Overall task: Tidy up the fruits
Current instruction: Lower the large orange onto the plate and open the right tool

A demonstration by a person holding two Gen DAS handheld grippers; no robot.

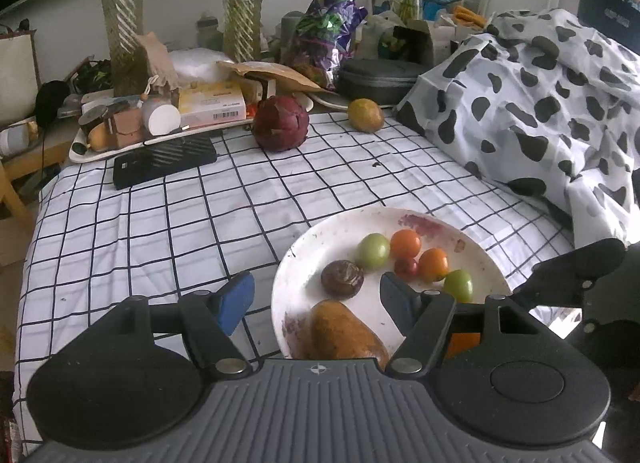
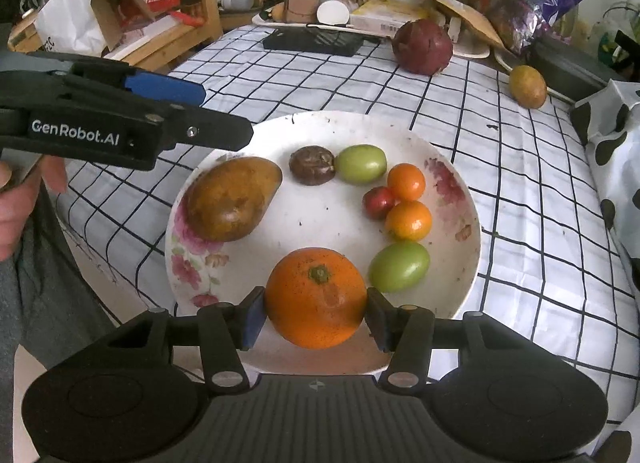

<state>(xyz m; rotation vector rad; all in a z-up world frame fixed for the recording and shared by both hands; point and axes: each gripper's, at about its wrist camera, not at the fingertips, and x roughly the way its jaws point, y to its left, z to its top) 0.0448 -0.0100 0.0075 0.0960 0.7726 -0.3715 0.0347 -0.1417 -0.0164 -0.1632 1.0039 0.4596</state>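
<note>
A white floral plate [image 2: 448, 167] [image 1: 296, 263] on the checked cloth holds a brown mango [image 2: 230, 199] [image 1: 344, 333], a dark passion fruit [image 2: 312, 165] [image 1: 342, 279], two green tomatoes [image 2: 360, 163], small orange and red tomatoes [image 2: 408, 221]. My right gripper [image 2: 316, 317] is shut on a large orange [image 2: 316, 297] over the plate's near edge. My left gripper [image 1: 316, 297] is open and empty over the plate's left rim; it also shows in the right wrist view [image 2: 168, 91]. A red dragon fruit [image 1: 280, 123] [image 2: 422, 47] and a yellow-brown fruit [image 1: 365, 115] [image 2: 527, 86] lie on the cloth at the back.
A black phone-like slab [image 1: 164, 161] and a cluttered white tray [image 1: 80, 151] sit at the far left. Glass vases [image 1: 122, 23], bags and a dark case [image 1: 380, 81] line the back. A cow-print cloth [image 1: 540, 103] is heaped at the right.
</note>
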